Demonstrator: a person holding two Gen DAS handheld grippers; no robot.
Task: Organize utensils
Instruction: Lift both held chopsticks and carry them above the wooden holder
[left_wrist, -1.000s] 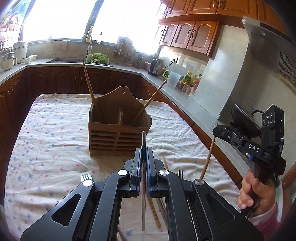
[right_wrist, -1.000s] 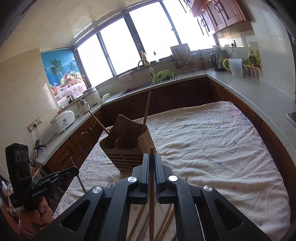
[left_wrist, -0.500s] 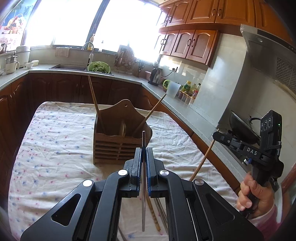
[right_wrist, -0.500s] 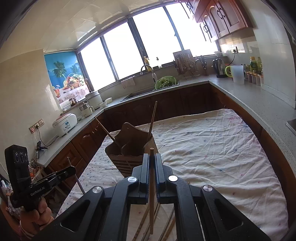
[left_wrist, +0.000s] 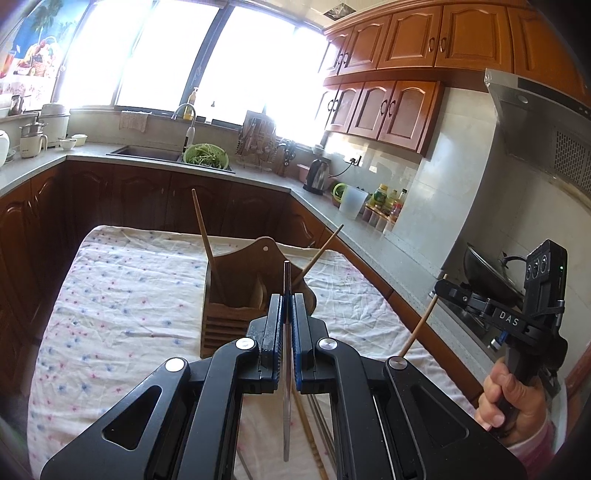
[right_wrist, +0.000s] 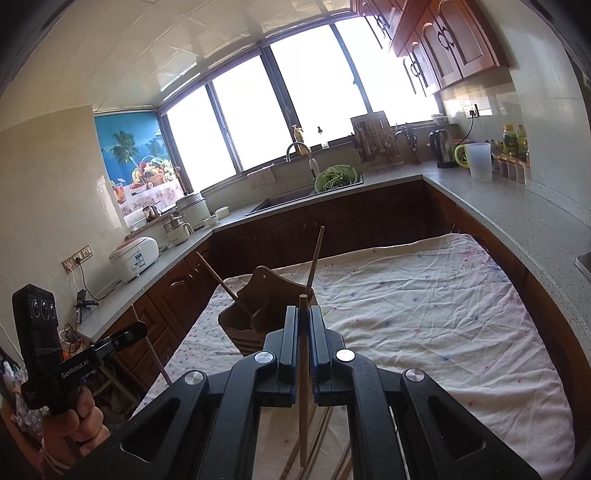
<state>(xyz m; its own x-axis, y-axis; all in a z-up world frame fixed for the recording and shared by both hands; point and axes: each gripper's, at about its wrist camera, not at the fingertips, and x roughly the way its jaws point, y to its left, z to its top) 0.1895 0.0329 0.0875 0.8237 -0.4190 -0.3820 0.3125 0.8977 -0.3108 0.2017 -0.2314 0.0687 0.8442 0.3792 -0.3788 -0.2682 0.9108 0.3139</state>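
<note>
A wooden utensil holder (left_wrist: 236, 317) stands on the flowered tablecloth (left_wrist: 122, 302), with two wooden chopsticks (left_wrist: 207, 243) leaning out of it. My left gripper (left_wrist: 287, 299) is shut on a thin metal utensil (left_wrist: 286, 406), seen edge-on and held upright just in front of the holder. My right gripper (right_wrist: 303, 310) is shut on a wooden chopstick (right_wrist: 303, 406), also upright, with the holder (right_wrist: 258, 306) just beyond its tips. Each gripper shows in the other's view: the right one (left_wrist: 443, 286) at far right, the left one (right_wrist: 138, 328) at far left.
More loose chopsticks (left_wrist: 308, 428) and metal utensils lie on the cloth under the grippers, mostly hidden. Dark wooden cabinets and a grey counter (right_wrist: 517, 210) wrap around the table. A wok (left_wrist: 484, 273) sits on the stove at the right. A person's hand (left_wrist: 513, 398) grips the right handle.
The left gripper has risen with the metal utensil, so the holder sits lower in its view and the forks on the cloth have dropped out of sight. The right gripper has barely moved.
</note>
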